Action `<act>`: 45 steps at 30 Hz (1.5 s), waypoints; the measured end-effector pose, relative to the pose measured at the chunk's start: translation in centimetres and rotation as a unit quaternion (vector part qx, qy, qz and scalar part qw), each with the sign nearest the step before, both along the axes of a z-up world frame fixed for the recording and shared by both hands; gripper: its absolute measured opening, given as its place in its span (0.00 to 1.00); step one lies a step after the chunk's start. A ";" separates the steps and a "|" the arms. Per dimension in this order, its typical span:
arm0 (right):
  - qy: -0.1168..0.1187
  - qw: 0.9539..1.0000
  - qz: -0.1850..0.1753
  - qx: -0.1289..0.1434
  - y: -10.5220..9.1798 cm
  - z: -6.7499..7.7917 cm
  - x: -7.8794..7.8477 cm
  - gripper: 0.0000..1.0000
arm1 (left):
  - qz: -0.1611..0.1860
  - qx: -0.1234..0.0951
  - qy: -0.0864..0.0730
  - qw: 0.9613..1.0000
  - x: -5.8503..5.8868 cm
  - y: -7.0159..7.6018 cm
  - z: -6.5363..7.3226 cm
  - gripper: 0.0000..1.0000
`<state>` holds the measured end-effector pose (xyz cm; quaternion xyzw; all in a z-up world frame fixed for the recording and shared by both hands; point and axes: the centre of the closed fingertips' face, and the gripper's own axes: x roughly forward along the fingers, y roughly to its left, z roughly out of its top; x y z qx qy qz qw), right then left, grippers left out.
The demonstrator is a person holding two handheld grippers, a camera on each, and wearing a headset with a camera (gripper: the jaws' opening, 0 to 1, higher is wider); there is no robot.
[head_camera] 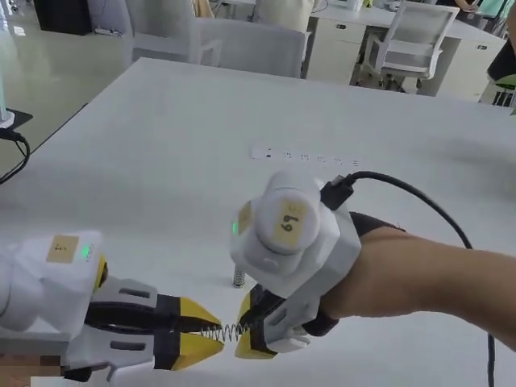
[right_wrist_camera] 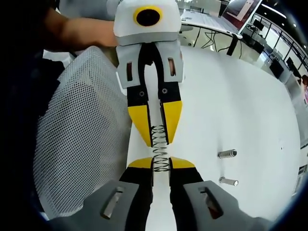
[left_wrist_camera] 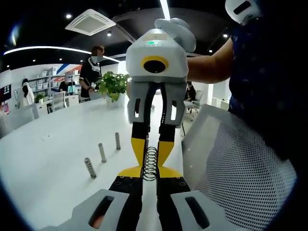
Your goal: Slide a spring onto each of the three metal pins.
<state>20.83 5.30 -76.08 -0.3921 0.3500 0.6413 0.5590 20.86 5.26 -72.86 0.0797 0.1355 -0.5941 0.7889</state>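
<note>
A small steel spring (head_camera: 226, 329) stretches between my two grippers, low over the white table (head_camera: 161, 161). The left gripper (head_camera: 205, 330) comes in from the lower left and is shut on one end. The right gripper (head_camera: 248, 326), held from the right, pinches the other end. In the left gripper view the spring (left_wrist_camera: 150, 163) runs from my own jaws up to the right gripper (left_wrist_camera: 151, 150). Three upright pins stand on the table: the nearest pin (left_wrist_camera: 89, 167) and the farthest pin (left_wrist_camera: 117, 140) look coiled, the middle pin (left_wrist_camera: 102, 152) bare. One pin (head_camera: 239, 278) shows behind the right gripper.
A grey mesh chair back (left_wrist_camera: 231, 159) stands close beside the grippers. A flush power strip (head_camera: 302, 157) sits mid-table. Office chairs (head_camera: 407, 40) stand past the far edge. A person (left_wrist_camera: 91, 72) stands at the far side by a potted plant (left_wrist_camera: 113, 84).
</note>
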 end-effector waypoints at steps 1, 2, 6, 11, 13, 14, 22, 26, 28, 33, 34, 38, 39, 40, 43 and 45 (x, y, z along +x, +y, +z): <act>0.000 1.000 0.000 0.002 0.0 0.0 0.0 0.09 | 0.000 -0.002 0.001 1.000 0.0 0.0 0.1 0.02; 0.003 1.000 -0.001 0.003 0.1 0.0 -0.1 0.09 | 0.000 -0.003 0.001 1.000 0.0 0.0 0.1 0.02; 0.004 1.000 -0.004 0.003 0.0 -0.1 -0.1 0.09 | 0.000 -0.003 0.002 1.000 0.0 0.0 -0.1 0.02; 0.003 1.000 -0.007 0.000 0.0 0.4 -0.1 0.08 | 0.001 -0.005 0.003 1.000 0.1 0.0 -0.1 0.03; 0.001 1.000 -0.012 0.003 0.0 0.9 0.0 0.08 | 0.001 -0.005 0.003 1.000 0.2 0.0 -0.1 0.03; 0.003 1.000 -0.015 0.008 0.2 1.3 0.0 0.08 | 0.002 -0.003 0.002 1.000 0.2 0.0 -0.1 0.03; -0.003 1.000 -0.017 0.013 0.8 2.8 -0.1 0.08 | 0.002 -0.007 0.002 1.000 0.4 -0.2 0.0 0.03; -0.007 1.000 -0.012 0.013 1.1 3.4 -0.2 0.08 | 0.000 -0.009 -0.001 1.000 0.3 -0.3 0.2 0.03; -0.007 1.000 -0.008 0.013 1.3 3.8 -0.3 0.08 | -0.001 -0.011 -0.003 1.000 0.3 -0.4 0.3 0.03; -0.009 1.000 -0.003 0.013 1.8 4.3 -0.4 0.08 | -0.001 -0.011 -0.009 1.000 0.3 -0.5 0.4 0.03; -0.008 1.000 -0.002 0.012 1.9 4.3 -0.5 0.08 | -0.002 -0.012 -0.008 1.000 0.3 -0.5 0.4 0.03; -0.009 1.000 0.001 0.008 2.0 4.5 -0.6 0.08 | -0.004 -0.013 -0.009 1.000 0.1 -0.6 0.4 0.03; -0.009 1.000 0.002 0.006 2.0 4.4 -0.7 0.08 | -0.004 -0.014 -0.009 1.000 0.1 -0.6 0.4 0.03; -0.009 1.000 0.002 0.005 2.0 4.5 -0.7 0.08 | -0.005 -0.015 -0.008 1.000 0.1 -0.7 0.4 0.03; -0.012 1.000 0.006 -0.002 2.0 4.4 -0.7 0.07 | -0.007 -0.016 -0.008 1.000 0.1 -1.0 0.3 0.03; -0.011 1.000 0.005 -0.004 1.9 4.4 -0.8 0.07 | -0.009 -0.015 -0.007 1.000 0.0 -1.1 0.3 0.03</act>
